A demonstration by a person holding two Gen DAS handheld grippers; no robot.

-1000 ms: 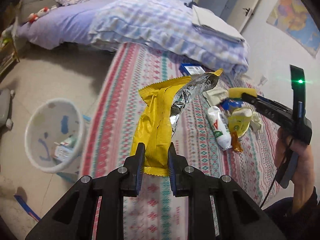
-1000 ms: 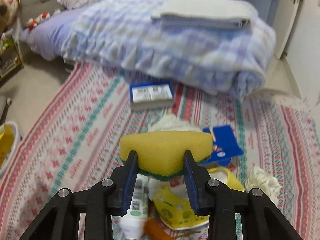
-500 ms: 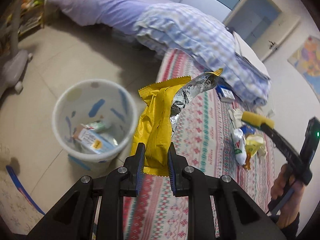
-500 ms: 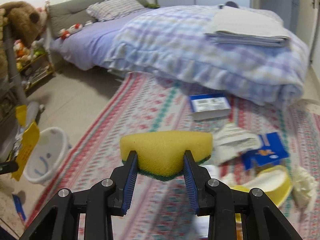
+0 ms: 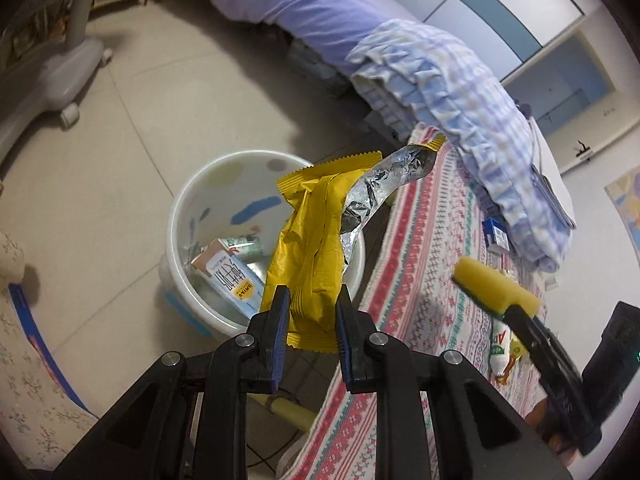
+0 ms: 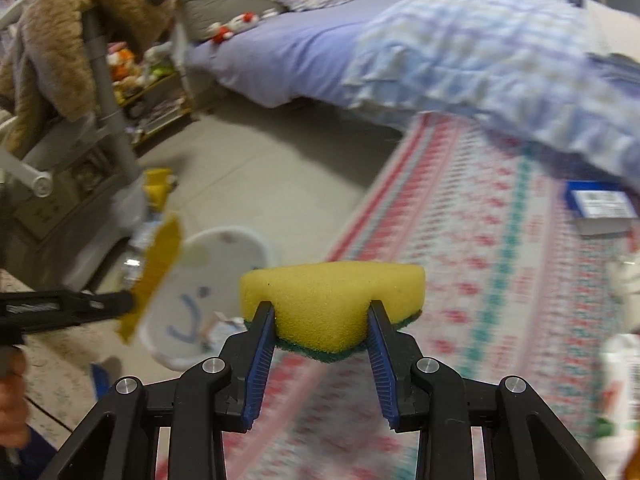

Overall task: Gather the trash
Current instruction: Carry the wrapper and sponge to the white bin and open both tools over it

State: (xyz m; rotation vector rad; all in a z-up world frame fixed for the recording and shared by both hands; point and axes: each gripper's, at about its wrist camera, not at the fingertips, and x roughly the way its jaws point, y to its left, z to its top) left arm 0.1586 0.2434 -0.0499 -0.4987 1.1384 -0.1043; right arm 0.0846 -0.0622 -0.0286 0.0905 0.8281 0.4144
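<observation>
Trash fills both our grippers at this moment. Our left gripper (image 5: pixel 310 312) is clenched on the lower end of a yellow snack wrapper (image 5: pixel 316 248), whose torn top folds over to show its silver foil lining. In the left wrist view the wrapper hangs over the near right rim of a white bin (image 5: pixel 176 216) that stands on the tiled floor (image 5: pixel 120 140), just beside the left edge of the patterned rug (image 5: pixel 420 280). Inside the bin we see a small carton (image 5: pixel 228 276) and another packet behind it.

Our right gripper (image 6: pixel 322 328) grasps a yellow sponge (image 6: pixel 332 296) with a green scouring layer underneath; the jaws press into its sides so the foam bulges between them. In the right wrist view the sponge is held in the air above the rug's left edge, with the bin (image 6: pixel 224 244) lower left of it and the left gripper (image 6: pixel 116 302) with its wrapper (image 6: pixel 158 268) reaching in from the left edge.

More rubbish lies on the rug toward its far right side: a white tube (image 5: pixel 500 350) with green and red print near the right gripper (image 5: pixel 512 312), and a blue box (image 5: pixel 496 234) close to the checked quilt (image 5: pixel 460 100) that spills off the bed (image 5: pixel 304 4). A brown plush bear (image 6: pixel 72 36) hangs on a grey stand at the upper left of the right wrist view. Much of that view is motion-blurred.
</observation>
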